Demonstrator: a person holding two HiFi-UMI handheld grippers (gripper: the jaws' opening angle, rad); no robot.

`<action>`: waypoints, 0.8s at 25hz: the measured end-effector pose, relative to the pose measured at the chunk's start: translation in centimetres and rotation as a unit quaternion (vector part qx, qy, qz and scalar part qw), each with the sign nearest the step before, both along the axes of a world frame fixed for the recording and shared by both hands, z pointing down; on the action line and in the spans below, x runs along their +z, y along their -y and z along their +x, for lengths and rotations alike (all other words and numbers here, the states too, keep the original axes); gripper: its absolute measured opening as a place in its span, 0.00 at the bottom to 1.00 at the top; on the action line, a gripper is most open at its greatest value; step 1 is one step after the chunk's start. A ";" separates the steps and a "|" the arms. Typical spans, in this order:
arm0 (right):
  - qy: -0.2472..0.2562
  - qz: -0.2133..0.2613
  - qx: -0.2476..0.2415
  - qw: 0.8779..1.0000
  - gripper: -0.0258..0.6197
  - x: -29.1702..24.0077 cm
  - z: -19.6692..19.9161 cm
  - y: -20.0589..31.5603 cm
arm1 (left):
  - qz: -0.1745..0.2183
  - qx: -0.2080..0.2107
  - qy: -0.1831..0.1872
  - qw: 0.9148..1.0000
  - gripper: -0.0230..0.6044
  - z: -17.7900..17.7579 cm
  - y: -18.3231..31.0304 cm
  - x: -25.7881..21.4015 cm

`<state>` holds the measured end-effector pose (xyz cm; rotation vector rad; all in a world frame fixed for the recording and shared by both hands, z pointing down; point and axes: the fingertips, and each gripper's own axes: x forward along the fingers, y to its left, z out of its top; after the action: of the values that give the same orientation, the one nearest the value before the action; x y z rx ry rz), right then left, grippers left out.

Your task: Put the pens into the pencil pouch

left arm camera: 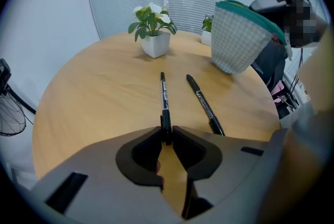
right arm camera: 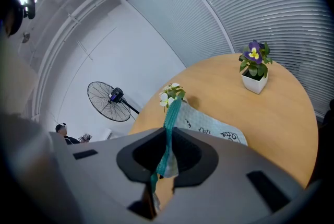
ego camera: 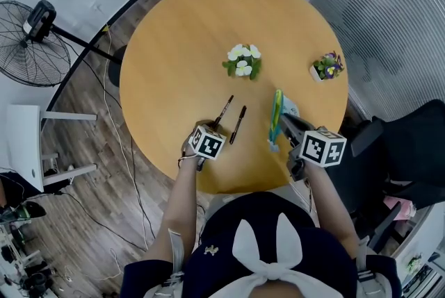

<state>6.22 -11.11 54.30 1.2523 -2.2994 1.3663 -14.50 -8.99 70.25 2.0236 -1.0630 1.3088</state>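
Note:
Two black pens lie side by side on the round wooden table [ego camera: 174, 39]. My left gripper [left arm camera: 166, 131] points steeply down, shut on the near end of the left pen [left arm camera: 164, 97], which still rests on the tabletop. The second pen [left arm camera: 204, 104] lies free just to its right. In the head view the left gripper [ego camera: 213, 128] sits at the pen [ego camera: 224, 111] near the table's front edge. My right gripper [right arm camera: 166, 137] is shut on the teal zipper edge of the pencil pouch [right arm camera: 209, 126], holding the pouch [ego camera: 278, 119] up on edge to the right of the pens.
A white-flowered pot [ego camera: 243, 60] stands mid-table behind the pens. A small purple-flowered pot [ego camera: 327, 67] stands near the right rim. A standing fan [ego camera: 31, 39] is on the floor at left and a black chair [ego camera: 410, 151] at right.

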 end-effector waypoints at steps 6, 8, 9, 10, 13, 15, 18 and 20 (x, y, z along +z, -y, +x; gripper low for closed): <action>-0.002 -0.001 0.000 1.000 0.10 0.1 -0.1 0.0 | -0.006 -0.002 -0.002 1.000 0.15 0.1 -0.4 0.2; 0.000 -0.001 0.000 1.000 0.10 0.0 -0.2 0.0 | -0.007 0.000 -0.002 1.000 0.15 0.0 -0.5 0.0; 0.000 -0.001 0.000 1.000 0.10 0.0 -0.2 0.0 | -0.007 0.000 -0.002 1.000 0.15 -0.1 -0.5 -0.1; 0.000 -0.001 0.000 1.000 0.10 0.1 -0.2 0.0 | -0.007 -0.001 -0.003 1.000 0.15 -0.1 -0.6 -0.1; -0.003 -0.001 -0.001 1.000 0.10 0.2 -0.2 0.1 | -0.003 -0.005 -0.017 1.000 0.15 0.0 -0.6 -0.4; -0.003 0.000 -0.002 1.000 0.10 0.1 -0.2 0.2 | -0.001 -0.005 -0.024 1.000 0.15 0.1 -0.6 -0.8; -0.002 0.002 -0.003 1.000 0.10 -0.2 -0.3 0.2 | 0.008 -0.011 -0.037 0.999 0.15 0.3 -0.5 -1.8; -0.001 0.003 -0.004 1.000 0.10 -0.2 -0.2 0.1 | 0.015 -0.020 -0.043 0.999 0.15 0.3 -0.4 -2.4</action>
<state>6.03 -11.20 54.11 1.2454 -2.3052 1.3555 -14.23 -8.54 67.88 2.0515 -1.0836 1.1816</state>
